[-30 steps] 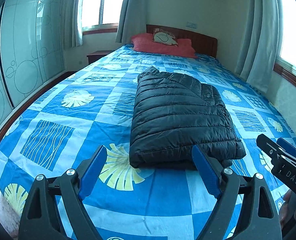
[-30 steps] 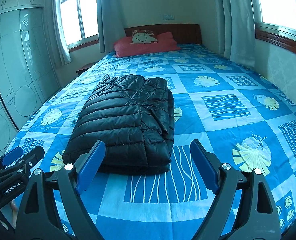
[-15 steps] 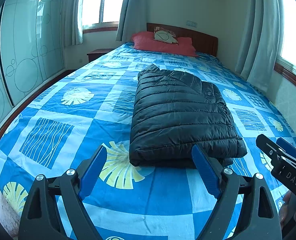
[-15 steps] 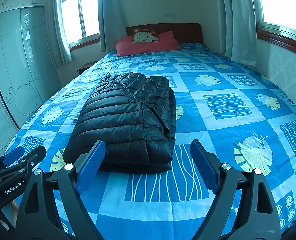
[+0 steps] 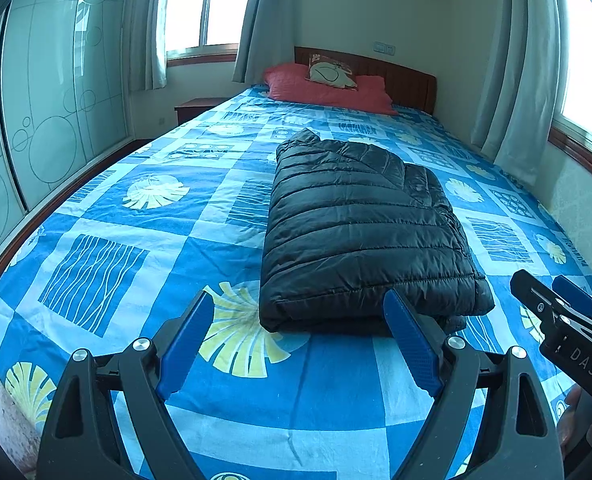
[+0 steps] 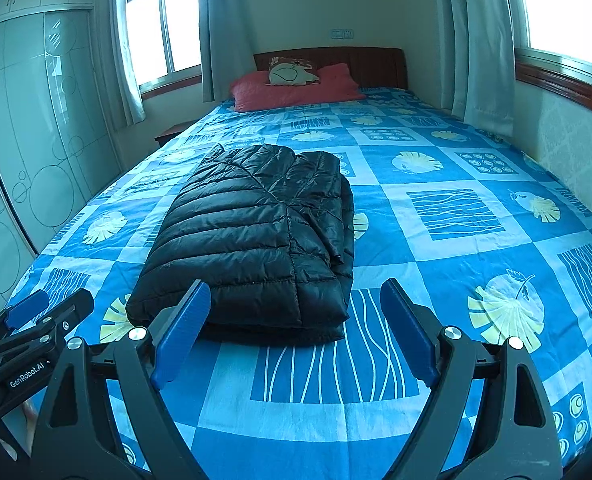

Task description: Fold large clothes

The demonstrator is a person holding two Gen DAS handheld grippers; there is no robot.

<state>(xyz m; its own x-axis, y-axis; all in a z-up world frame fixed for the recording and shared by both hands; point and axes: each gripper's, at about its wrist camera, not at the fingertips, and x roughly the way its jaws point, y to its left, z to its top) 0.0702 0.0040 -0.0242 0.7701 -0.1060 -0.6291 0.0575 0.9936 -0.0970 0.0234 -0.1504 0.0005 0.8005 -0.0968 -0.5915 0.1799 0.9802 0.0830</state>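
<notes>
I have both grippers over the foot of the bed, each pointing down toward the sheet.

Left gripper (image 5: 298,336): jaws spread wide, nothing between them but the blue patterned bedsheet (image 5: 107,216). The blue pads (image 5: 185,344) touch nothing. The folded black puffer jacket (image 5: 360,232) lies just beyond the jaws, toward the right jaw; in this view that jaw's tip overlaps the jacket's near edge, and I cannot tell whether they touch. A yellow leaf print on the sheet sits just ahead of the gap between the jaws.

Right gripper (image 6: 296,334): jaws likewise spread wide and holding nothing. From this side the jacket lies just beyond the left jaw, its near right corner ahead of the gap; the right jaw stands over bare sheet, apart from the garment.

The jacket is folded into a compact rectangle, lying flat, its long side running away from the jaws toward the red pillow (image 6: 296,88) and wooden headboard (image 6: 372,66) far beyond.

Each gripper shows at the edge of the other's view, beside it and apart.
</notes>
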